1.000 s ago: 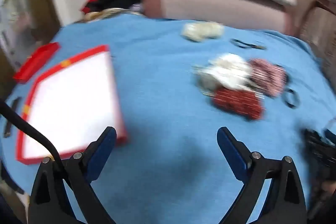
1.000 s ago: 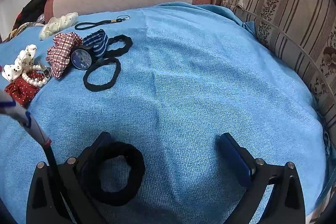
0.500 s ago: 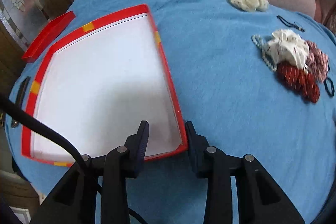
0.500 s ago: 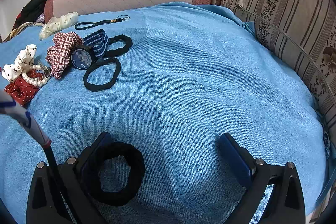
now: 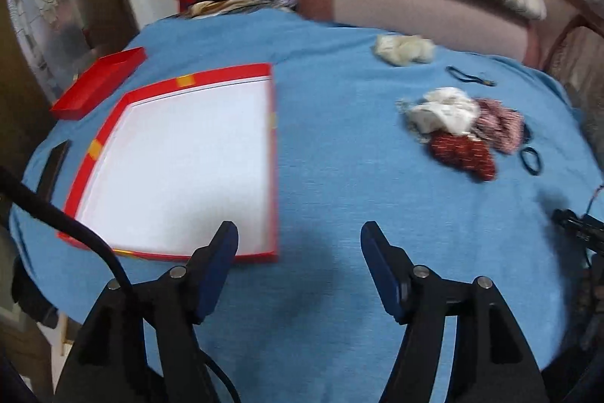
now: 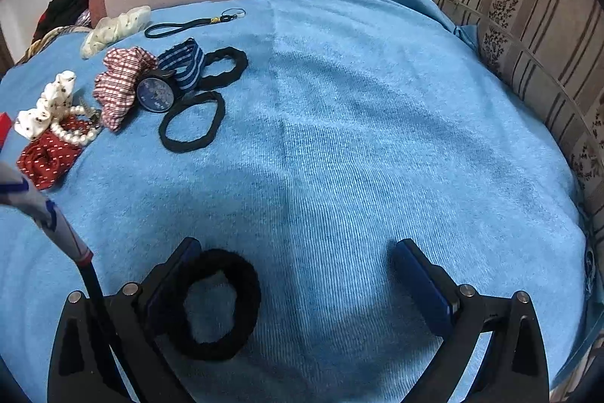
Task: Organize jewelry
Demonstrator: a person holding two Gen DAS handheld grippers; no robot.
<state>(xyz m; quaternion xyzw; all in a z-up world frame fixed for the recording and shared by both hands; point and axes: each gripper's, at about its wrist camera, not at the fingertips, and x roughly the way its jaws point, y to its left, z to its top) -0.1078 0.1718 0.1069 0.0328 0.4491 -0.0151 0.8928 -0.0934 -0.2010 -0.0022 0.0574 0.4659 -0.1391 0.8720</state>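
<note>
A red box with a white inside (image 5: 181, 161) lies open on the blue cloth at the left. My left gripper (image 5: 298, 244) is open and empty, just past the box's near right corner. A heap of scrunchies (image 5: 460, 131) lies to the right. In the right wrist view the heap shows a red dotted scrunchie (image 6: 45, 157), a pearl bracelet (image 6: 75, 131), a checked scrunchie (image 6: 120, 85), a watch (image 6: 155, 95) and black hair bands (image 6: 192, 127). My right gripper (image 6: 298, 263) is open; a thick black hair band (image 6: 222, 304) lies against its left finger.
A red lid (image 5: 98, 82) lies beyond the box at the far left. A cream scrunchie (image 5: 404, 48) and a black strap (image 5: 468, 76) lie near the sofa back (image 5: 415, 6). A striped cushion (image 6: 528, 33) borders the cloth on the right. A dark flat object (image 5: 53, 169) lies left of the box.
My left gripper was nearly shut at the box's near edge half a second ago; it has opened wide and drawn back to the right. The right gripper has not moved.
</note>
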